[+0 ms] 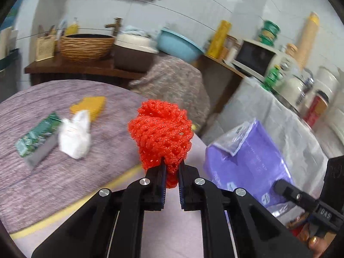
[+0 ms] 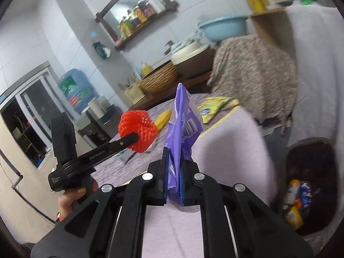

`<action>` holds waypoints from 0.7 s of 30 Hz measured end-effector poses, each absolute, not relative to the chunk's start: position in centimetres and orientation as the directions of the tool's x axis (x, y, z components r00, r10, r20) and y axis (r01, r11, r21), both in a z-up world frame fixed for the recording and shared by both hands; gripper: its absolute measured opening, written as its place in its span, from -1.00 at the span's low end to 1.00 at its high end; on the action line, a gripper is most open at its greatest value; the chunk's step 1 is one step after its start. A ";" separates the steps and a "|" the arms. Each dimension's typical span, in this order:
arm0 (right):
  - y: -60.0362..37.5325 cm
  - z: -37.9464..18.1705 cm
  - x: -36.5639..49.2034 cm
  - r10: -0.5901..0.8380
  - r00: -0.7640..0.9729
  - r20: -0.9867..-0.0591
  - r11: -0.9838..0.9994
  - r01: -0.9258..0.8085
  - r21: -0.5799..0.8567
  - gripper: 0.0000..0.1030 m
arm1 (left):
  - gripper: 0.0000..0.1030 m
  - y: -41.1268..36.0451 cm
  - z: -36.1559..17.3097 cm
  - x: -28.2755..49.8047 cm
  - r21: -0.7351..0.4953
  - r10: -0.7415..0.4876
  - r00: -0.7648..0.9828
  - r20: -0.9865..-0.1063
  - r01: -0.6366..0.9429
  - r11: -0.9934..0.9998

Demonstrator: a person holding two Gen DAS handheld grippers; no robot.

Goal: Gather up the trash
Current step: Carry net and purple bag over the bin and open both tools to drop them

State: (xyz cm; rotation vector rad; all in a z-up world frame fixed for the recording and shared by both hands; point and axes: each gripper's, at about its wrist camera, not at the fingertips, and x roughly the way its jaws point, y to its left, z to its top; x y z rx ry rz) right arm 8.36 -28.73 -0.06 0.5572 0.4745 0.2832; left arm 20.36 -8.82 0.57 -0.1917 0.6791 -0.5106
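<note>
- Red foam fruit net (image 1: 160, 129) clenched in left gripper (image 1: 172, 167) fingers, above lilac-covered desk (image 1: 64, 161).
- Purple plastic wrapper (image 2: 182, 126) clamped by right gripper (image 2: 175, 167) fingers, near dark trash bin (image 2: 309, 150).

A woven basket (image 1: 86, 46) is sitting on a dark wooden counter (image 1: 71, 69), with a pale box of utensils (image 1: 44, 47) standing just beside it and a yellow bottle (image 1: 72, 28) showing behind. A blue basin (image 1: 179, 45) is leaning on the counter's far end, above a seat covered in patterned cloth (image 1: 172, 86). A microwave (image 1: 252, 58) is sitting on a side shelf, a green bottle (image 1: 272, 77) standing near it. Jars are lining a wall shelf (image 2: 139, 30). A blue water jug (image 2: 75, 88) is standing by a dark doorway (image 2: 28, 129). A grey cloth is covering the table (image 1: 64, 172).
</note>
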 end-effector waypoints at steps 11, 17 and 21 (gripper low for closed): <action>-39.8 -5.3 0.5 0.082 0.909 -0.409 0.822 0.170 0.544 -0.83 | -0.81 -21.3 -1.4 16.0 -0.303 -0.624 0.468 -0.627 0.591 0.747; -43.5 -8.6 0.0 -0.044 0.878 -0.476 0.812 0.309 0.495 -0.84 | -0.81 -26.2 -3.4 14.4 -0.302 -0.628 0.407 -0.663 0.622 0.723; -44.8 -11.7 1.0 -0.068 0.842 -0.535 0.810 0.360 0.463 -0.83 | -0.81 -28.9 -5.1 14.1 -0.292 -0.608 0.379 -0.698 0.625 0.724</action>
